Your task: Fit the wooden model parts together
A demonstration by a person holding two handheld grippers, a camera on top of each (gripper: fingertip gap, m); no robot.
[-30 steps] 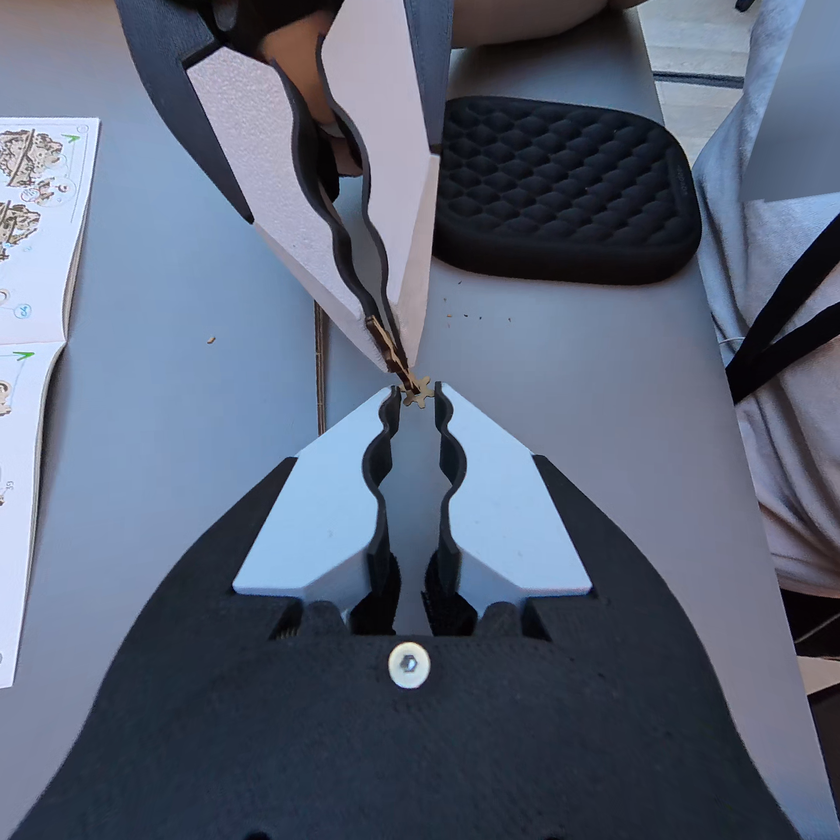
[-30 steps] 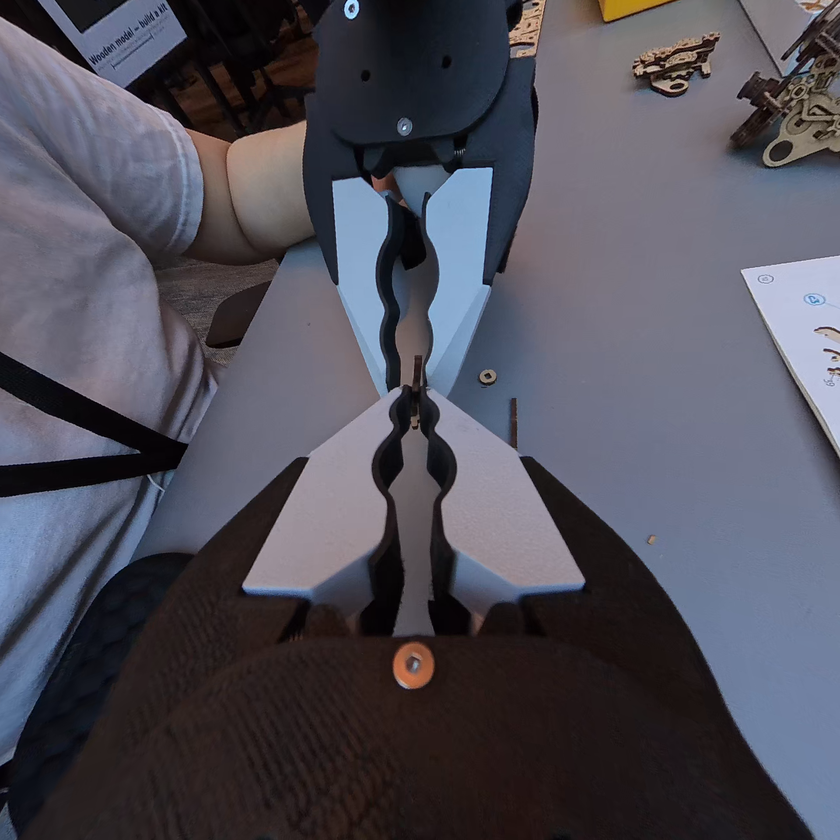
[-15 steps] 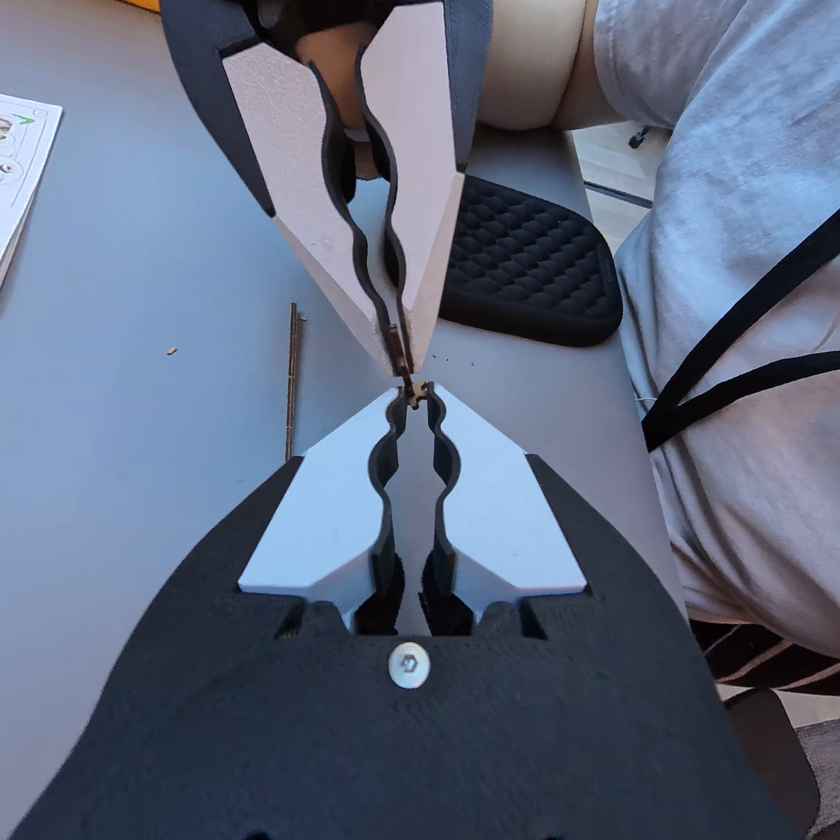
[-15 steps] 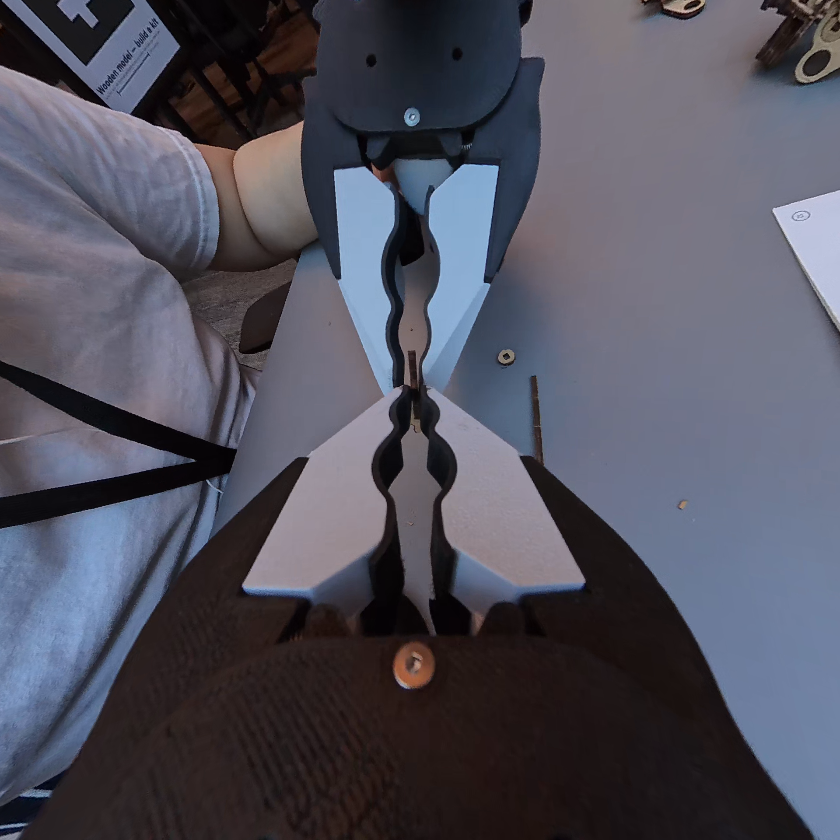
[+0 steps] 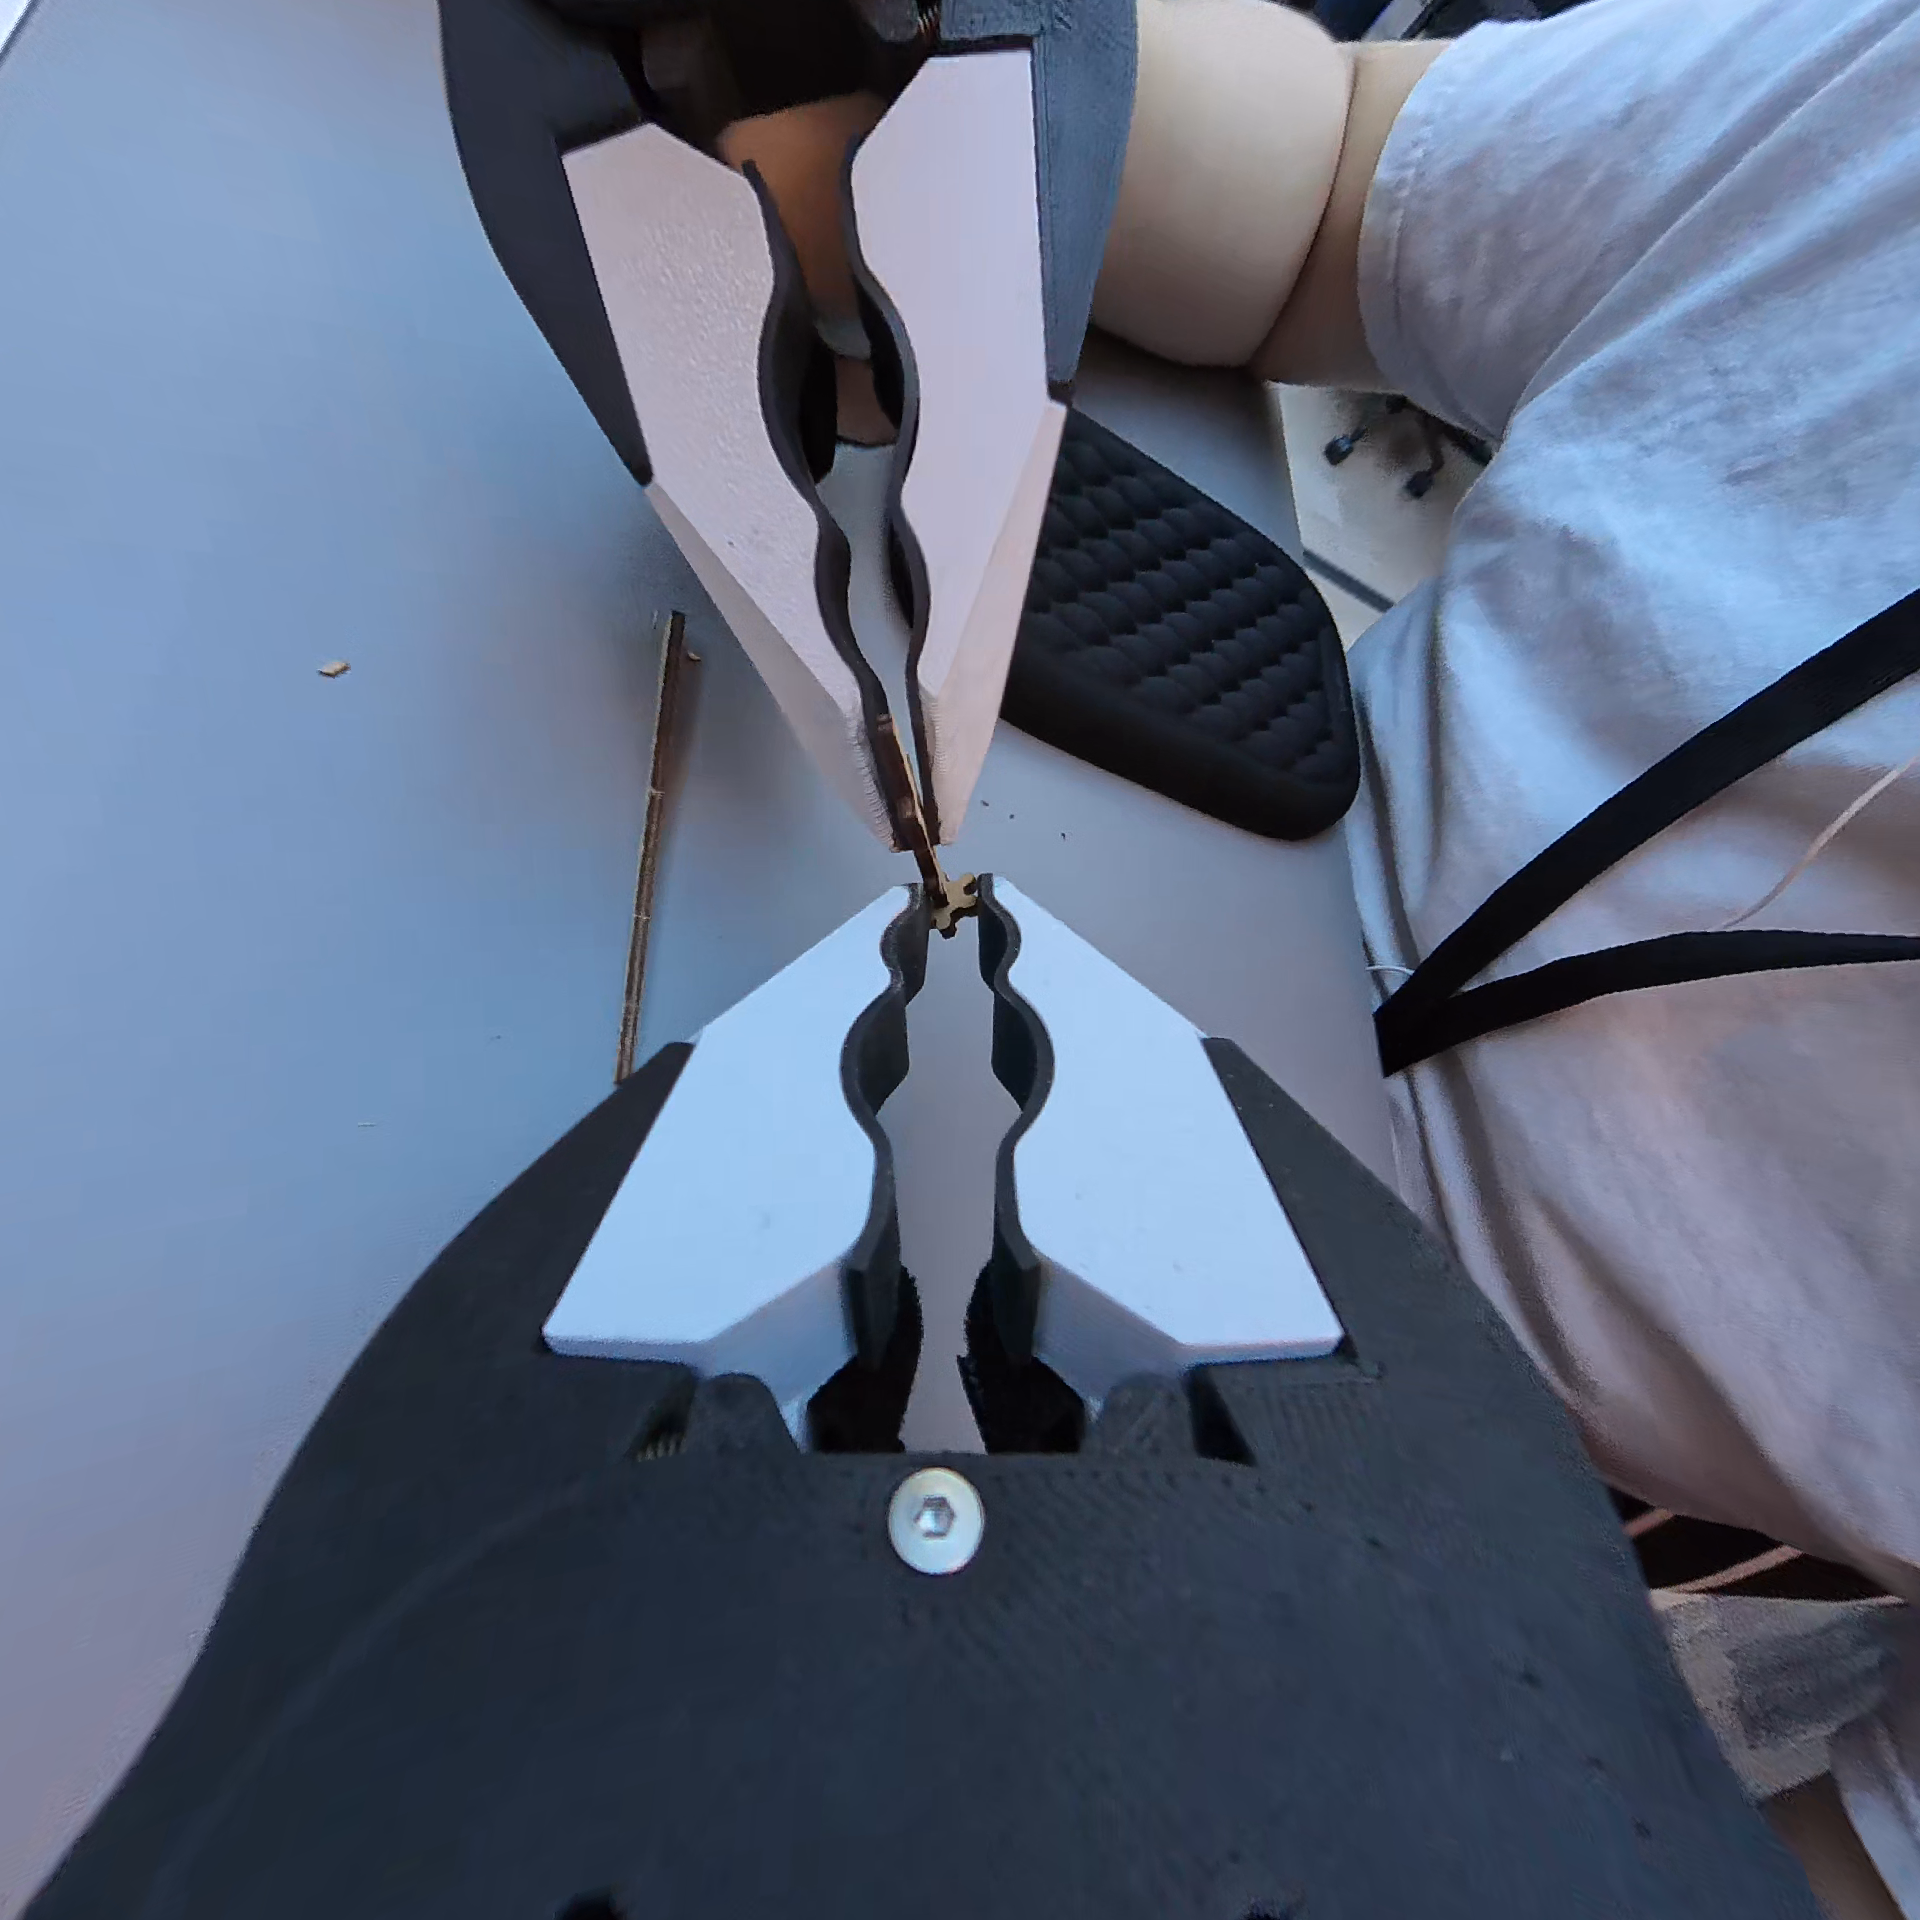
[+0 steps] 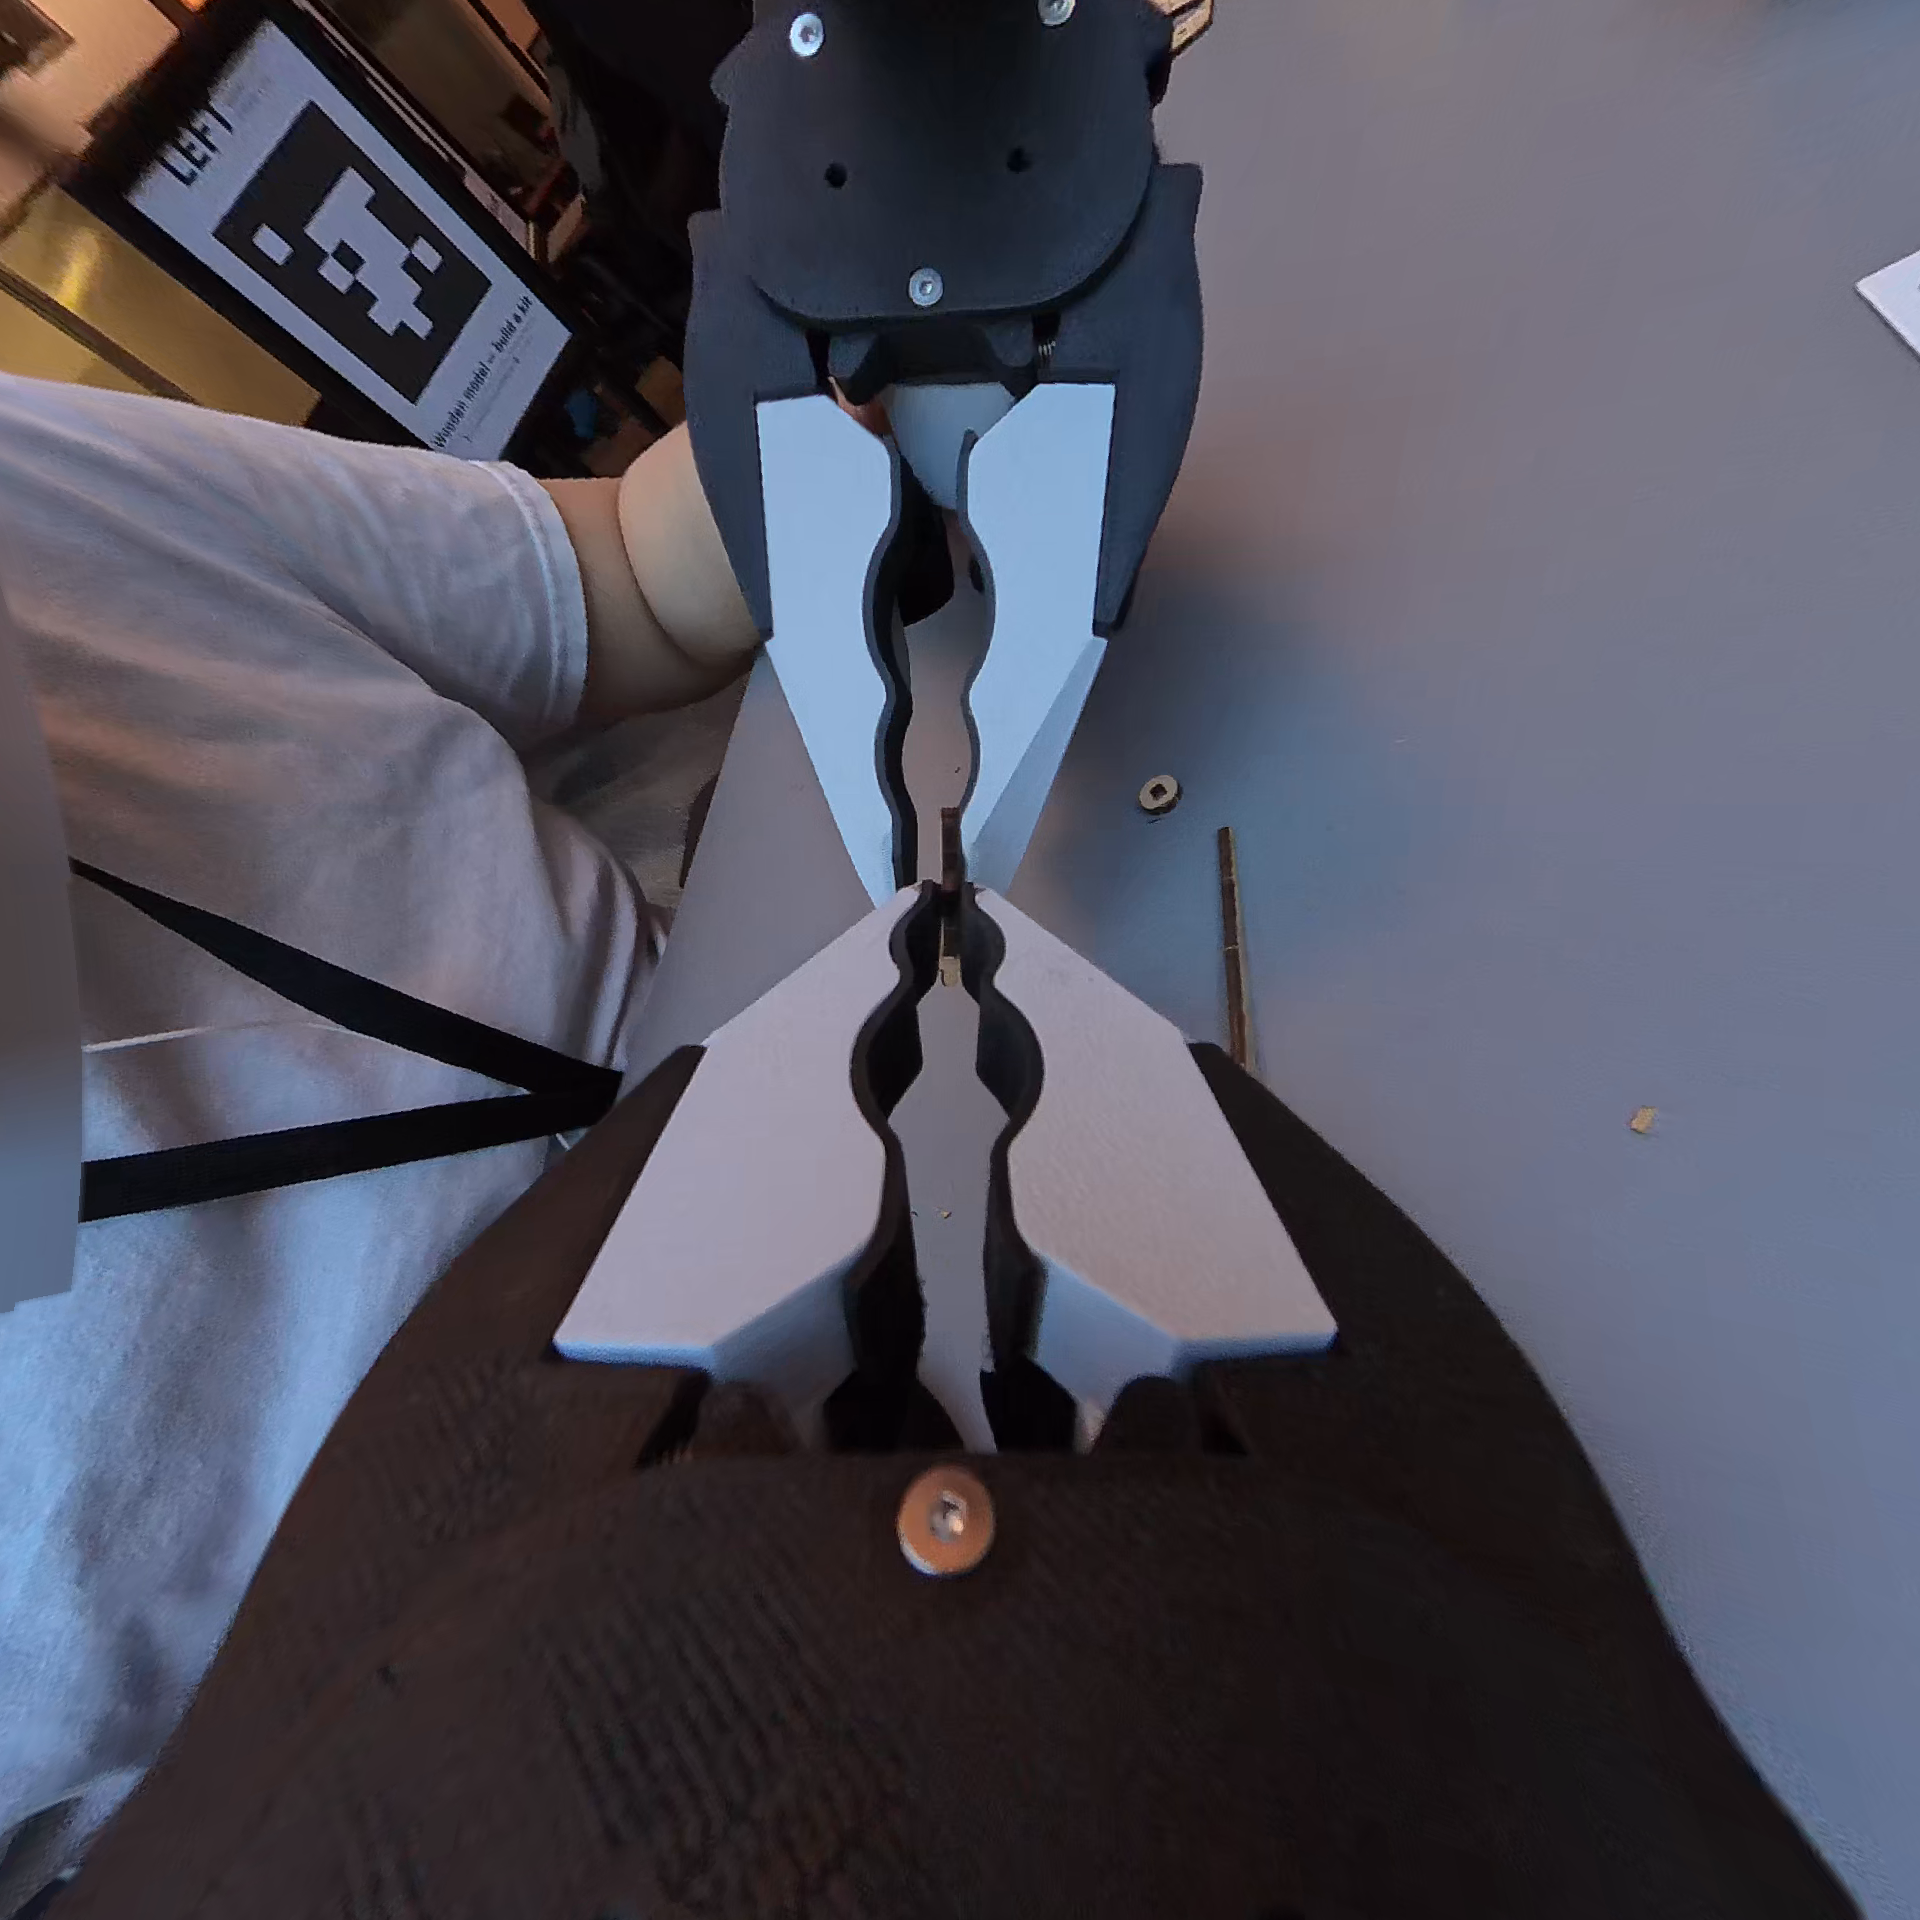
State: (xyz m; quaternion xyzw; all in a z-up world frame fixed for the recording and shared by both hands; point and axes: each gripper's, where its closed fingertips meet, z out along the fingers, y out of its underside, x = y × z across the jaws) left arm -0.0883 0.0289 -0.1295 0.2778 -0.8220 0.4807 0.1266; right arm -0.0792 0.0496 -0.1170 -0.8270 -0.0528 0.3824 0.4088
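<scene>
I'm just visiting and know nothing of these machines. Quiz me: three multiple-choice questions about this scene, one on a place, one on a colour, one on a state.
1. Where does the long thin wooden stick lie?
A. on the grey table
B. on the black pad
C. between gripper fingers

2. What colour is the honeycomb pad?
A. yellow
B. black
C. white

3. What does the left gripper do?
A. gapes empty
B. lies flat on the table
C. pinches a small gear

Answers: 1 A, it rests flat on the table. 2 B, it is dark all over. 3 C, the toothed piece sits between its tips.
</scene>
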